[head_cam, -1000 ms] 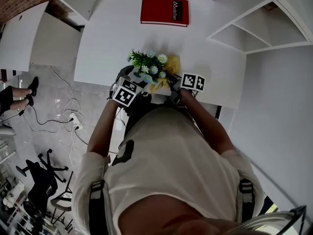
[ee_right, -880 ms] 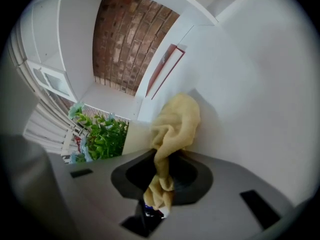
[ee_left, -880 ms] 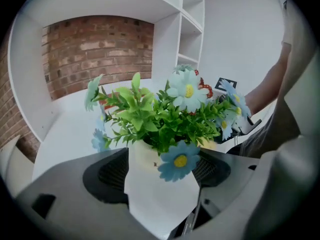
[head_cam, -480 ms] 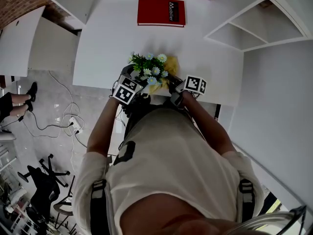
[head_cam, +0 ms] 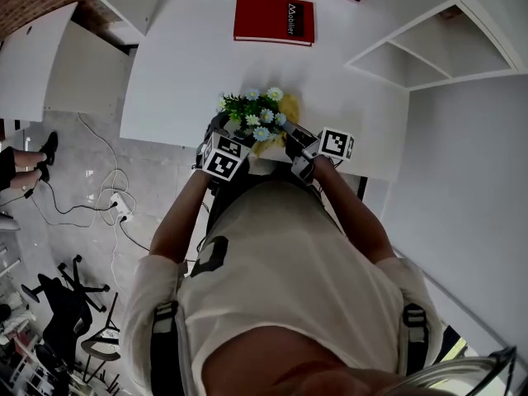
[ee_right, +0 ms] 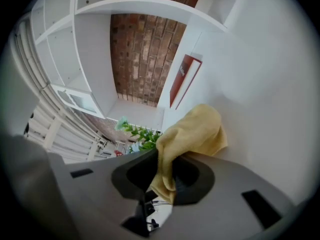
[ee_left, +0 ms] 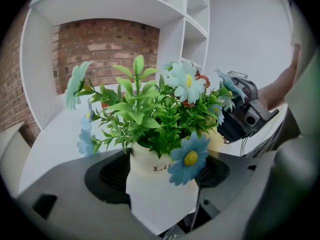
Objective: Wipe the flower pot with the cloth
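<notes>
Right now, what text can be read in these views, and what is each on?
"Li": on the white flower pot, left gripper view; the rest of the word is hidden behind a blue flower.
"Mobilier", as far as I can read it: small white print on the red book, head view.
Nothing else is readable.

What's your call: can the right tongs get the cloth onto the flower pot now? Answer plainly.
Probably yes. The right tongs, shut on the yellow cloth, sit close beside the flower pot gripped by the left tongs; nothing stands between them, though the flowers overhang the rim.
</notes>
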